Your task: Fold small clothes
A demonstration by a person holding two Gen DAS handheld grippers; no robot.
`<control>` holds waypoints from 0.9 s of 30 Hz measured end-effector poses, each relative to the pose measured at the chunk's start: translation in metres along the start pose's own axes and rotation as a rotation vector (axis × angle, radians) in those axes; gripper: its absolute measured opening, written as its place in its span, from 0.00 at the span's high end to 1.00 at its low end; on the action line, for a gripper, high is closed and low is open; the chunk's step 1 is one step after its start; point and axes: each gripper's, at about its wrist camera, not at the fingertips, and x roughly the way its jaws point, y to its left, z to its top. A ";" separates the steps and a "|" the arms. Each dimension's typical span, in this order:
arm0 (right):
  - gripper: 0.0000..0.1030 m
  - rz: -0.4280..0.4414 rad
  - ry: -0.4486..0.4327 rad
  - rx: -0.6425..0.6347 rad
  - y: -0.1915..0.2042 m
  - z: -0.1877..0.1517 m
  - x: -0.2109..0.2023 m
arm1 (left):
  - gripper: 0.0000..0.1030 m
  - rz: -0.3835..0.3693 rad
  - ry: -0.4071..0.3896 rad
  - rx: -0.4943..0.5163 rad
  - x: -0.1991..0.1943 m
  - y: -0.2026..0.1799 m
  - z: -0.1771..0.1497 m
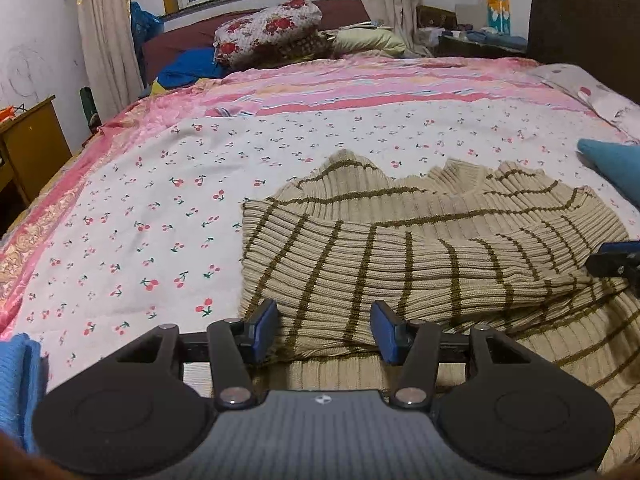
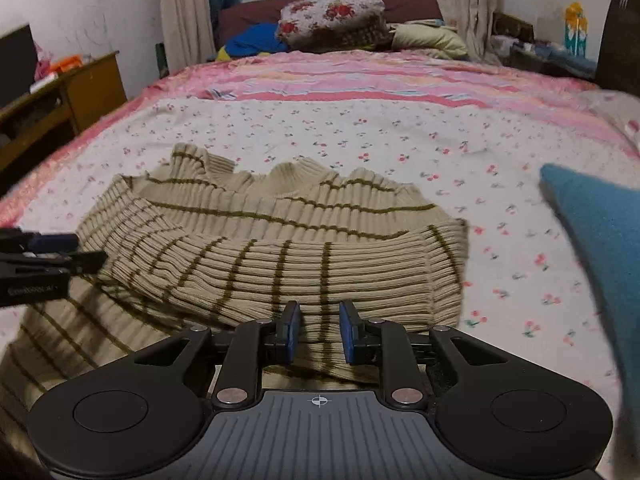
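A beige ribbed sweater with olive stripes [image 1: 400, 256] lies on the cherry-print bed sheet [image 1: 160, 208], with a sleeve folded across its body. My left gripper [image 1: 326, 332] is open, its blue pads either side of the sleeve end at the sweater's near left. In the right wrist view the sweater [image 2: 280, 248] lies in front of my right gripper [image 2: 319, 332], which is open with the knit between its pads. Each gripper shows at the edge of the other's view: the right one [image 1: 616, 260], the left one [image 2: 44, 256].
A teal cloth [image 2: 592, 232] lies on the bed to the right, and a blue knit item [image 1: 18, 384] at the near left. A pink striped quilt [image 1: 360, 88] and pillows [image 1: 268, 28] lie at the far end. A wooden desk [image 2: 60, 92] stands left of the bed.
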 end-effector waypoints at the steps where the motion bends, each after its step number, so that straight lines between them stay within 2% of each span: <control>1: 0.79 -0.020 -0.005 -0.013 0.002 0.000 -0.002 | 0.44 0.008 -0.003 0.005 -0.001 -0.002 0.000; 4: 0.79 -0.032 -0.041 -0.023 0.007 0.001 -0.011 | 0.45 0.019 -0.024 0.018 -0.008 -0.007 0.000; 7: 0.79 -0.018 -0.061 -0.046 0.014 0.003 -0.015 | 0.45 0.032 -0.007 0.041 -0.005 -0.010 -0.001; 11: 0.79 -0.070 0.032 -0.067 0.013 0.003 0.006 | 0.44 0.028 0.024 0.031 -0.002 -0.007 0.002; 17: 0.79 -0.067 -0.004 -0.086 0.014 0.006 -0.016 | 0.44 0.025 0.017 0.056 -0.018 -0.008 -0.003; 23: 0.79 -0.098 0.072 -0.136 0.012 -0.008 -0.019 | 0.44 0.044 0.087 0.091 -0.024 -0.007 -0.021; 27: 0.79 -0.097 0.051 -0.145 0.011 -0.016 -0.041 | 0.44 0.038 0.083 0.096 -0.041 -0.007 -0.029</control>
